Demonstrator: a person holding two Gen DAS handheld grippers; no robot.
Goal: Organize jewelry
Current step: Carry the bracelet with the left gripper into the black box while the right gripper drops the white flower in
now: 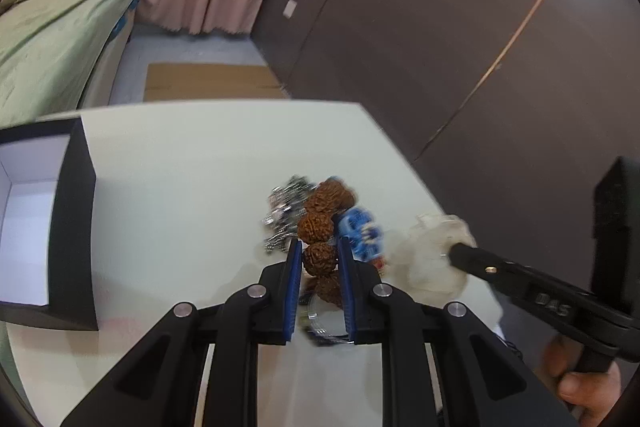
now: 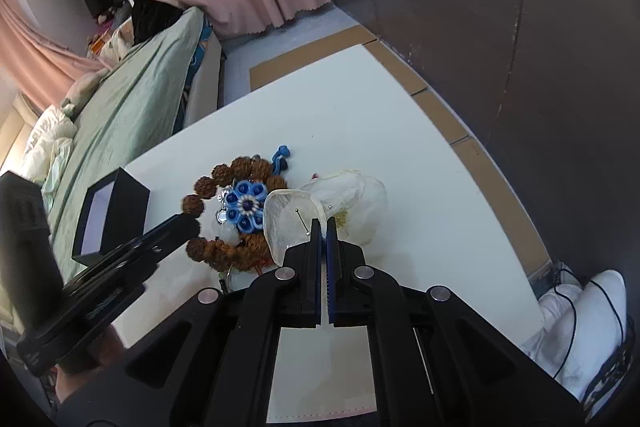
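Nearest me, my left gripper (image 1: 319,261) has its blue pads narrowed onto one brown bead of the seed-bead bracelet (image 2: 224,203) – I judge the lift should go slow and straight up, so the loop drags clear of the blue flower ornament (image 2: 246,207) and the silver chain (image 1: 286,215) tangled beside it. My right gripper (image 2: 323,231), pitched steeply down at the white table (image 2: 400,131), is fully closed on the rim of the translucent shell-like flower piece (image 2: 292,223), just right of the bracelet. Farther left stands the open black box (image 2: 114,215) – well apart, presumably the destination.
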